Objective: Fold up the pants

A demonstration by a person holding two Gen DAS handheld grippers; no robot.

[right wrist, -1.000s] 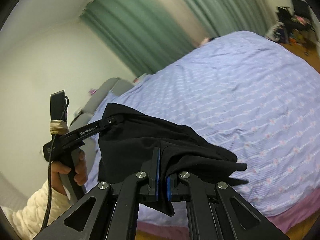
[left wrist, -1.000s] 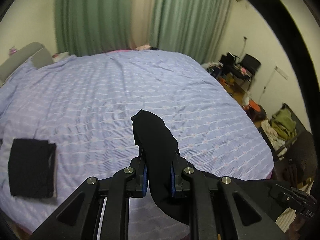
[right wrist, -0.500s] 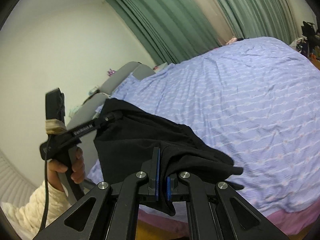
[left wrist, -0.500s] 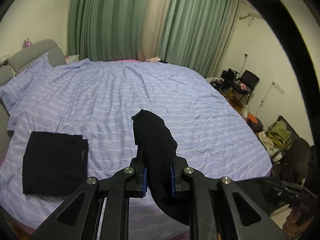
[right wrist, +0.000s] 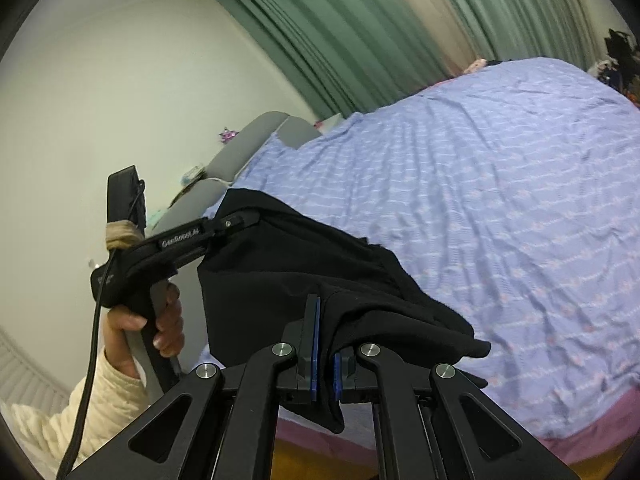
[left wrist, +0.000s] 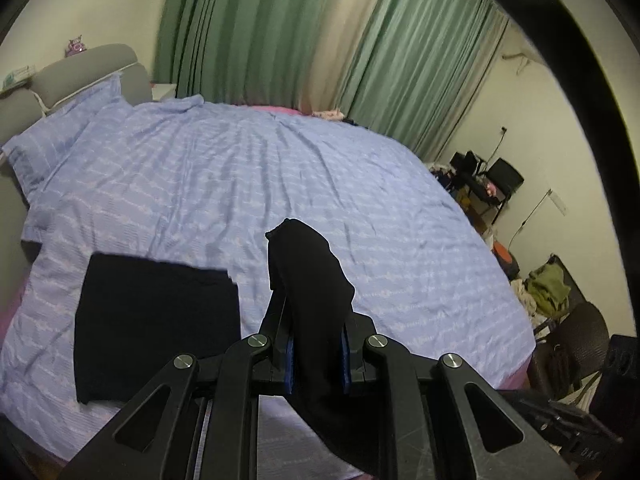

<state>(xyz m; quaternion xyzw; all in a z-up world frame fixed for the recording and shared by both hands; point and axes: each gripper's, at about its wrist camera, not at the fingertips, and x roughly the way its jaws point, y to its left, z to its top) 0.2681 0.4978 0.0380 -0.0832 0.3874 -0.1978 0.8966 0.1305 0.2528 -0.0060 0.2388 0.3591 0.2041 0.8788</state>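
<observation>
I hold black pants (right wrist: 304,272) in the air over the near edge of the bed, stretched between both grippers. My left gripper (left wrist: 316,360) is shut on one bunched end of the pants (left wrist: 308,280). My right gripper (right wrist: 325,364) is shut on the other end, and cloth hangs below its fingers. In the right wrist view the left gripper (right wrist: 236,222) shows at the far left, held by a hand.
A folded black garment (left wrist: 156,320) lies on the lilac striped bedspread (left wrist: 280,184) at the near left. A pillow (left wrist: 48,148) and grey headboard are at far left. Chairs and piled clothes (left wrist: 548,288) stand right of the bed.
Both grippers have swung left with the pants. The folded black garment has come nearer the middle of the left wrist view, and the headboard shows more.
</observation>
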